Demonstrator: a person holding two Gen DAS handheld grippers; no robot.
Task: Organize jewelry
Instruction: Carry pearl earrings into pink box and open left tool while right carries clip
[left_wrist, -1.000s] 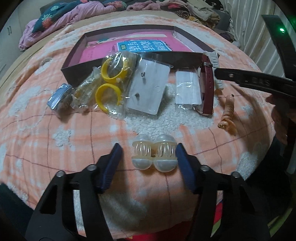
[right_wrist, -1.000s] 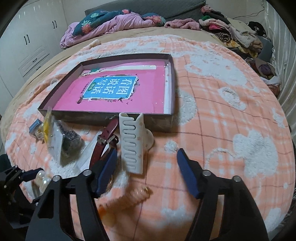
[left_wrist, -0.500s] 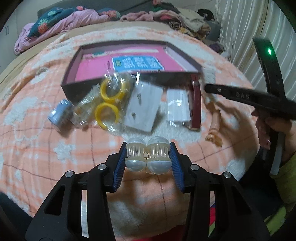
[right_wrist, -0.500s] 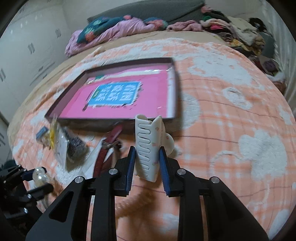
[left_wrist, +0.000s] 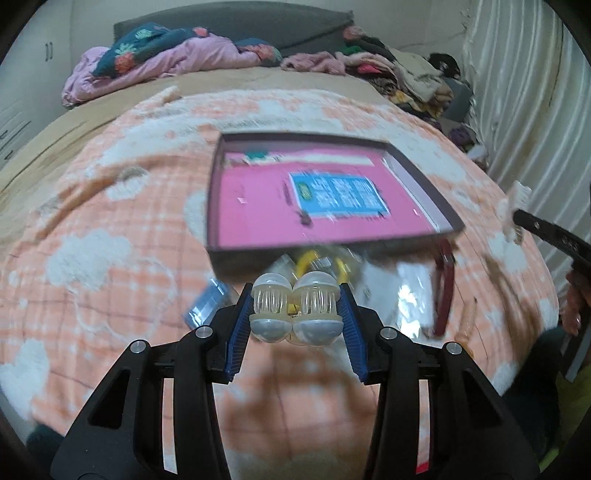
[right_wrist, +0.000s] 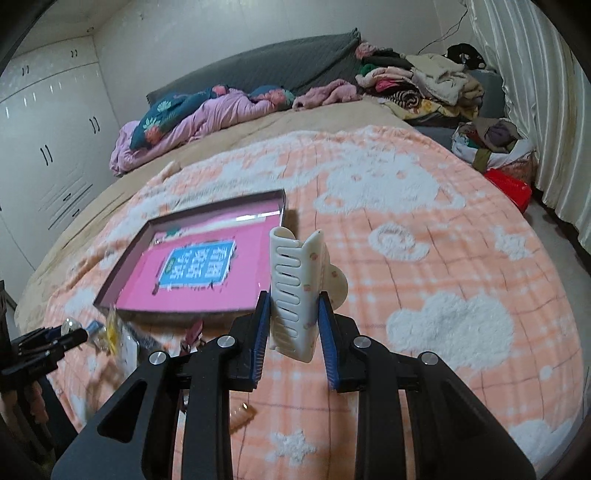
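My left gripper is shut on a clear double-ball hair clip and holds it above the blanket, in front of the dark box with a pink book inside. My right gripper is shut on a white hair claw clip, held upright above the blanket to the right of the box. Bagged yellow bangles, a dark red strap and small plastic bags lie in front of the box.
A small blue-lidded tin lies left of the bags. An orange spiral piece lies on the peach blanket. Piled clothes sit at the bed's far end. A curtain hangs on the right.
Both grippers closed on their clips and have lifted them off the blanket. The views now tilt up toward the box and the far end of the bed.
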